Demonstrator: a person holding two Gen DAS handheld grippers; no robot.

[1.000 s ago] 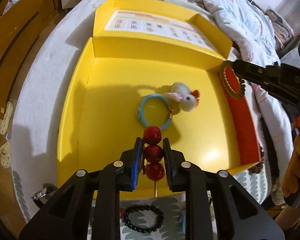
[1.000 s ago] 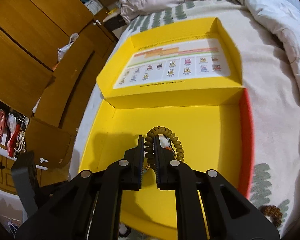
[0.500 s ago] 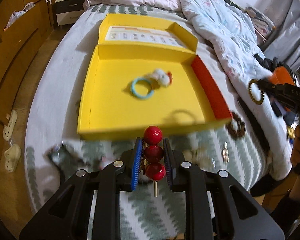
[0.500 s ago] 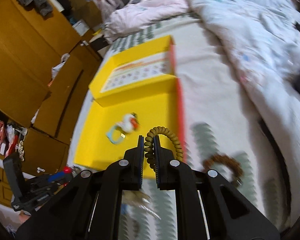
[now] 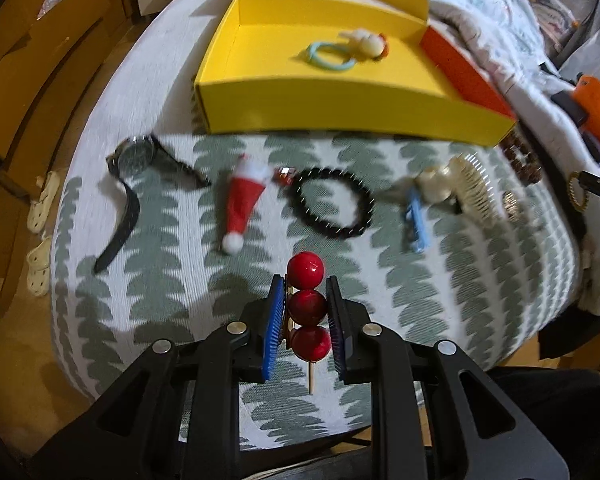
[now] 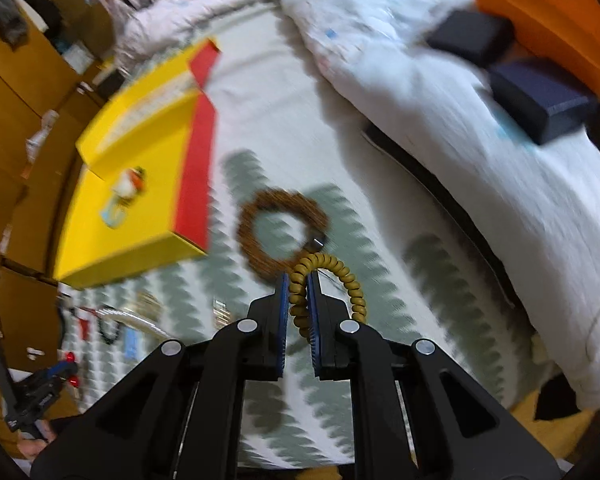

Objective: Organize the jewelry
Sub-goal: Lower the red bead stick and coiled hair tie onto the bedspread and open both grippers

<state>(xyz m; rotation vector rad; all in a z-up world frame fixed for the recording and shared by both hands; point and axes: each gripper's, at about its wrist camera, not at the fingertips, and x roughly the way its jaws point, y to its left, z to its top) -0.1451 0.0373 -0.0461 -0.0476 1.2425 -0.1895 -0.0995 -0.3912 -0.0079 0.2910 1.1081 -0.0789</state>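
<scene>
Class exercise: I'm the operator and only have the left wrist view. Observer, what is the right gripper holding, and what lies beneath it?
Observer: The right gripper is shut on a mustard spiral hair tie.
Operator: What's under it?
Observer: A brown bead bracelet lies on the patterned blanket, just outside the yellow box.
Operator: Anything else nearby?
Observer: Two dark blue cases lie on the white quilt, next to an orange basket.
</scene>
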